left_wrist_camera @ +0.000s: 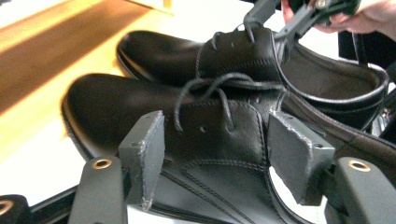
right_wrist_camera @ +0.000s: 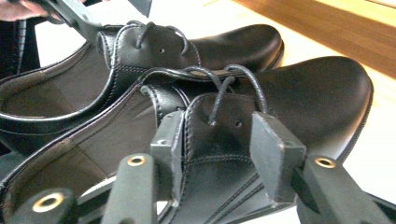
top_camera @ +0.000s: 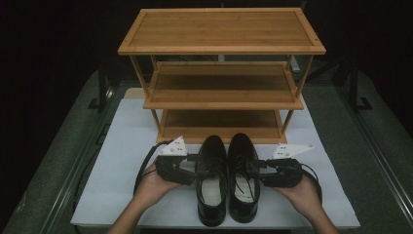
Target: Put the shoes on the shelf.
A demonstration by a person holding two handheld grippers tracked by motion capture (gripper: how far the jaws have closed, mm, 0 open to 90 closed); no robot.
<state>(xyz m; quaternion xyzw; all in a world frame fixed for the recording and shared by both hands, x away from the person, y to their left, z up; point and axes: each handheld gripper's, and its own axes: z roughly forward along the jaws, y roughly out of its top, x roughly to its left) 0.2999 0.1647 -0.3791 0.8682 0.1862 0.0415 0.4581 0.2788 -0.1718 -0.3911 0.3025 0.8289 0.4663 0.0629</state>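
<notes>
At six o'clock on the white board (top_camera: 122, 195), two black lace-up shoes sit toes toward the bamboo rack (top_camera: 221, 73). Left gripper (top_camera: 194, 159) brackets the left shoe (top_camera: 211, 180), jaws apart; right gripper (top_camera: 259, 165) looks pinched on the right shoe (top_camera: 243, 178), though contact is unclear — probably for lifting both together. No readable branding.

Two shoes side by side, toes toward rack (top_camera: 221, 73). Left shoe (top_camera: 211, 183) and right shoe (top_camera: 243, 178) touching, on board (top_camera: 122, 190) just in front of rack's bottom shelf (top_camera: 221, 127). Left gripper (top_camera: 192, 163) at left shoe's outer side, right gripper (top_camera: 260, 165) at right shoe's outer side. Rack stands at board's far edge, centred.
</notes>
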